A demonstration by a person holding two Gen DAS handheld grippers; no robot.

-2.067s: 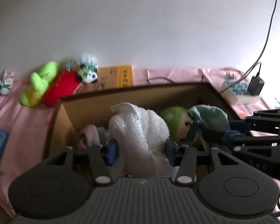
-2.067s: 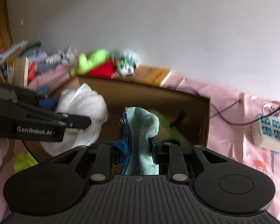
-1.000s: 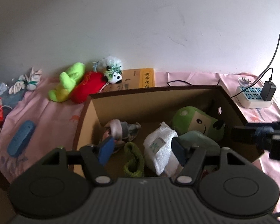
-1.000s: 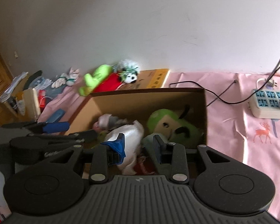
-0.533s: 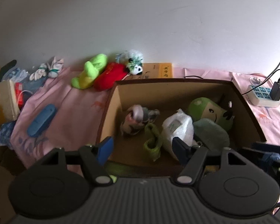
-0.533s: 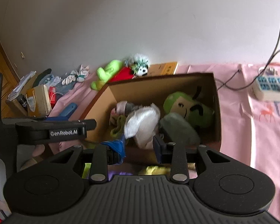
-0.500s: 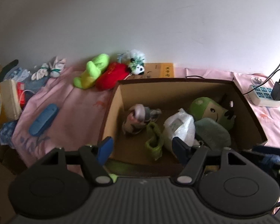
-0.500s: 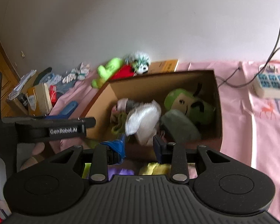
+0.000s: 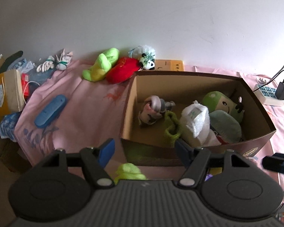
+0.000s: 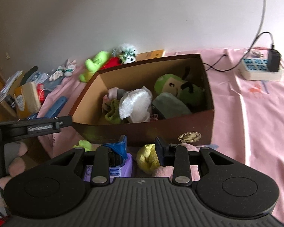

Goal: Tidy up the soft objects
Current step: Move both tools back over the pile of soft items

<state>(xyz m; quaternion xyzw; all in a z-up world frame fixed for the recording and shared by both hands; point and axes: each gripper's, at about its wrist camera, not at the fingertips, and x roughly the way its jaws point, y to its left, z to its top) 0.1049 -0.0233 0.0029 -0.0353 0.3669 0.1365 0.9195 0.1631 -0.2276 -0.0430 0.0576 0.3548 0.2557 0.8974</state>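
Observation:
A brown cardboard box (image 9: pixel 255 96) (image 10: pixel 166 130) stands on the pink sheet. Inside lie a white towel (image 9: pixel 196 121) (image 10: pixel 137 104), a teal cloth (image 9: pixel 225 124) (image 10: pixel 170 106), a green round plush (image 9: pixel 219 102) (image 10: pixel 179 90), a small green cloth (image 9: pixel 171 126) and a grey-pink toy (image 9: pixel 151 109). My left gripper (image 9: pixel 144 149) is open and holds nothing, pulled back in front of the box's near wall. My right gripper (image 10: pixel 141 146) is open too, low before the box, above a yellow-green soft thing (image 10: pixel 148 158). A lime soft thing (image 9: pixel 129 171) lies under the left gripper.
A lime plush (image 9: pixel 102 67), a red plush (image 9: pixel 123 70) and a panda toy (image 9: pixel 147 60) lie by the wall. A blue case (image 9: pixel 51 110), a paper bag (image 9: pixel 6 92) and clutter sit left. A power strip (image 10: pixel 261 70) with cable is at the right. A purple pack (image 10: pixel 108 168) lies near.
Both grippers let go of the white towel and the teal cloth into the box, then drew back and up. The box now appears farther away in both views.

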